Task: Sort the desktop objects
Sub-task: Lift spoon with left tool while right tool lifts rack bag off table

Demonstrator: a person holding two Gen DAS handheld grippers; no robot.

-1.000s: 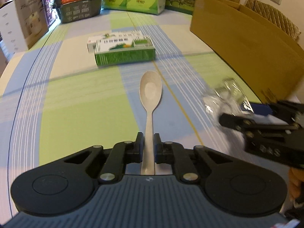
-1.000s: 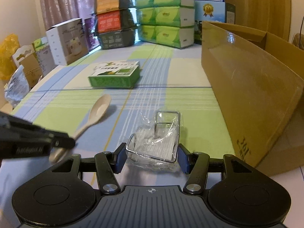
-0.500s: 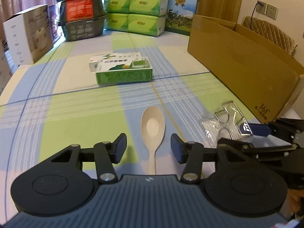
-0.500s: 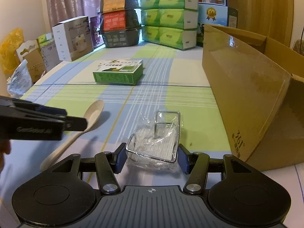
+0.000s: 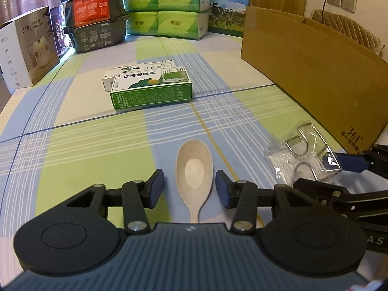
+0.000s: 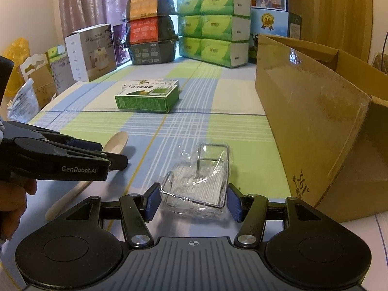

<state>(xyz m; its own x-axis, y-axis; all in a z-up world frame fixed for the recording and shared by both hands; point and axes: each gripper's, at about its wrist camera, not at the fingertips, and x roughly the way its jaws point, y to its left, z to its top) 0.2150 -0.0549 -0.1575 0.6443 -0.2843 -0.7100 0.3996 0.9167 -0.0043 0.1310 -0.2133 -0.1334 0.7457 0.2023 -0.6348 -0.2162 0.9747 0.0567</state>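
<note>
Spoon between parted left gripper, marked "GenRobot.AI"; right gripper bracketing wrapped rack, grip unclear.

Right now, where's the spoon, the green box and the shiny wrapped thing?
spoon [image 5: 194,172]: left wrist view, middle of its bowl.
green box [image 5: 151,94]: left wrist view, its front side.
wrapped metal rack [image 6: 197,185]: right wrist view, on the plastic over its wire frame.
</note>
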